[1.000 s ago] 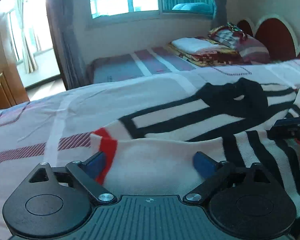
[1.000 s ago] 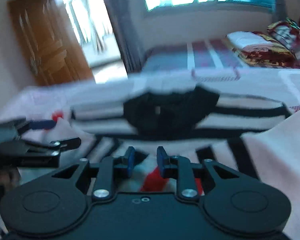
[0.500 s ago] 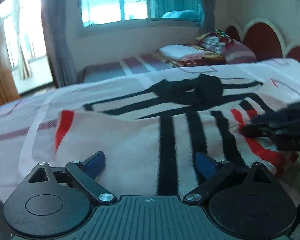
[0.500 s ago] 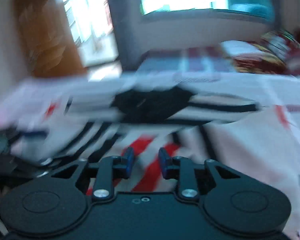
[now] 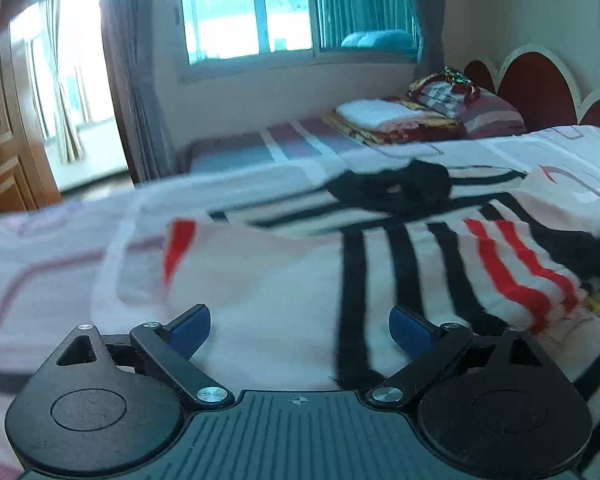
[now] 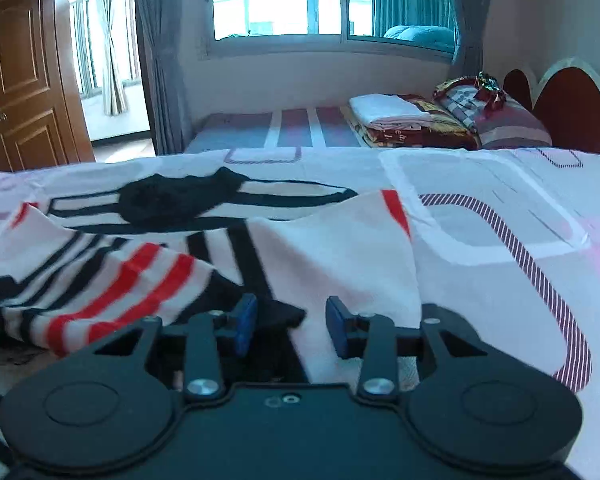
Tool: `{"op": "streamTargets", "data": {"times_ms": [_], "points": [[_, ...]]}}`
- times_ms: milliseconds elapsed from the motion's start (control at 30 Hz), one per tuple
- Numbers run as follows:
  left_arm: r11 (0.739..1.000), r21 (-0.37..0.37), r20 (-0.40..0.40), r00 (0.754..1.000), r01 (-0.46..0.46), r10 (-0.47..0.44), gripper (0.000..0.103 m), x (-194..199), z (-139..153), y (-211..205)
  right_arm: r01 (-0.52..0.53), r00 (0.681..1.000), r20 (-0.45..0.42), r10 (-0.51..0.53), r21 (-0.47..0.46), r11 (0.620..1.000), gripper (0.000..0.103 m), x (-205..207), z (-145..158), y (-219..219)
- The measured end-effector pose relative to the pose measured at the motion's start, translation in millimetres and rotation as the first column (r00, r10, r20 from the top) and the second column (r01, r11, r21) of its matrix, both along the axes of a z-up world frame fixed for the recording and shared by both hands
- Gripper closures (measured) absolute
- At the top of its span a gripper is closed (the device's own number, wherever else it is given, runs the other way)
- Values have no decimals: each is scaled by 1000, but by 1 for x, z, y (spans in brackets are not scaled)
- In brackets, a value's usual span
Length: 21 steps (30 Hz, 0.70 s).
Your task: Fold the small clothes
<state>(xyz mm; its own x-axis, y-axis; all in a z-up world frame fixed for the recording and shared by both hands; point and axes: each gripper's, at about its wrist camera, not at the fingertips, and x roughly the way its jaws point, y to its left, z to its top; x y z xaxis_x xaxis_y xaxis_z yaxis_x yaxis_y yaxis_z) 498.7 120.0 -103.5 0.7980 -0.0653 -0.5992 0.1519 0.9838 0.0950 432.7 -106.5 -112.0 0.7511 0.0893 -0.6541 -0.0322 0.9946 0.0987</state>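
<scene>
Care with the next fold means pinching the striped shirt (image 6: pixel 320 264), spread on the bed (image 6: pixel 500 216), by its near edge, since both left gripper (image 5: pixel 299 326) and right gripper (image 6: pixel 291 326) hover spread and empty.

Bare bedspread (image 6: pixel 500 264) lies right of the striped garment (image 6: pixel 332 264).
</scene>
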Motion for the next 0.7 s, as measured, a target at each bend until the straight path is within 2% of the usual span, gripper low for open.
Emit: {"op": "streamTargets", "data": {"times_ms": [33, 133, 167, 200, 233, 300, 367, 467, 600, 633, 667, 700], "points": [[1000, 2, -15, 1000, -8, 8, 7, -1, -4, -1, 16, 998, -61, -12, 58, 998, 62, 4, -7, -2], [1000, -11, -26, 999, -23, 23, 7, -3, -8, 3, 69, 996, -66, -63, 95, 993, 63, 4, -10, 2], [1000, -13, -20, 999, -28, 28, 7, -4, -5, 4, 69, 996, -67, -63, 95, 993, 76, 6, -10, 5], [999, -26, -4, 999, -35, 35, 7, -4, 0, 7, 44, 997, -63, -38, 97, 994, 82, 6, -10, 8], [998, -46, 0, 999, -32, 32, 7, -4, 1, 10, 23, 998, -53, -19, 76, 997, 92, 6, -9, 13], [999, -30, -47, 999, -27, 25, 7, 5, -3, 12, 8, 999, -38, -6, 56, 998, 94, 5, -5, 14], [999, -32, -60, 998, -10, 8, 7, 7, -8, 16, 15, 999, -37, -13, 67, 998, 94, 1, 0, 9], [1000, -19, -56, 998, 11, -12, 7, 4, -10, 17, 6, 1000, -30, -4, 56, 998, 94, -10, 4, 8], [1000, -25, -56, 998, 12, -14, 7, 4, -10, 18, 35, 998, -48, -33, 28, 999, 92, -3, -7, 9], [1000, -27, -50, 999, 9, -10, 7, 1, -6, 18, 44, 998, -45, -43, 13, 999, 82, -2, -5, 9], [999, -32, -33, 999, 7, -8, 7, -2, -2, 18, 74, 997, -36, -74, -17, 997, 69, -1, -1, 9], [999, -47, -7, 1000, 5, -5, 7, -7, 1, 18, 103, 995, 0, -104, -46, 994, 67, -7, 8, 9]]}}
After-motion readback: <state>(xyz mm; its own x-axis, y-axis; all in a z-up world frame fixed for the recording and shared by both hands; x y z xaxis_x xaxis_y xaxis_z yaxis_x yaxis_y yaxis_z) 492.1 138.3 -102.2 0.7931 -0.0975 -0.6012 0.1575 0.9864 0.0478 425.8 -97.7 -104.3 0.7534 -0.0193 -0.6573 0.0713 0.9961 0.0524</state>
